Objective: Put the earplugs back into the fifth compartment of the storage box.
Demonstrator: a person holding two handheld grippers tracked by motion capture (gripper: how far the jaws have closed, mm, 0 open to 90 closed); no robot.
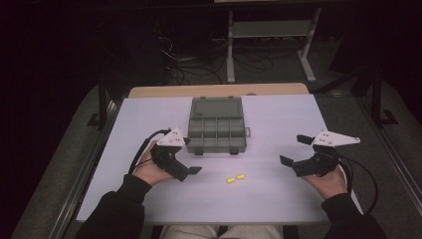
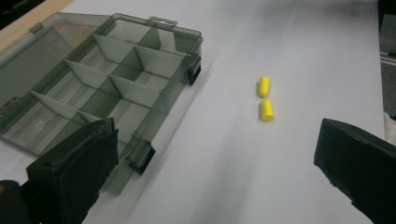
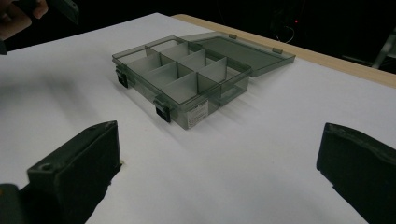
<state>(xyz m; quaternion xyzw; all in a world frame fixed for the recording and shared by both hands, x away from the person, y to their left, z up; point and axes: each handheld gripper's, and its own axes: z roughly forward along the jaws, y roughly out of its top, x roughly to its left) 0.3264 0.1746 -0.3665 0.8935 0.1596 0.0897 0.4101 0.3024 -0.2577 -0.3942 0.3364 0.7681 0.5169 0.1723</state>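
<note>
A smoky grey compartment box (image 1: 217, 130) lies open at the table's middle back, its lid (image 1: 216, 107) folded flat behind it and the compartments bare. Two small yellow plugs (image 1: 235, 178) rest end to end on the white table in front of it. My left gripper (image 1: 191, 156) stands open left of the plugs, near the box's front left corner. My right gripper (image 1: 294, 150) stands open well to the right of the plugs. The left gripper view has the box (image 2: 93, 84) and both plugs (image 2: 264, 87) (image 2: 267, 110) beyond its open jaws. In the right gripper view the box (image 3: 182, 77) lies ahead.
The white table top (image 1: 149, 114) has a wooden strip (image 1: 219, 90) along its far edge. Beyond the table, a dark floor holds cables and a metal stand (image 1: 268, 30). The other hand (image 3: 14, 14) appears at the top left of the right gripper view.
</note>
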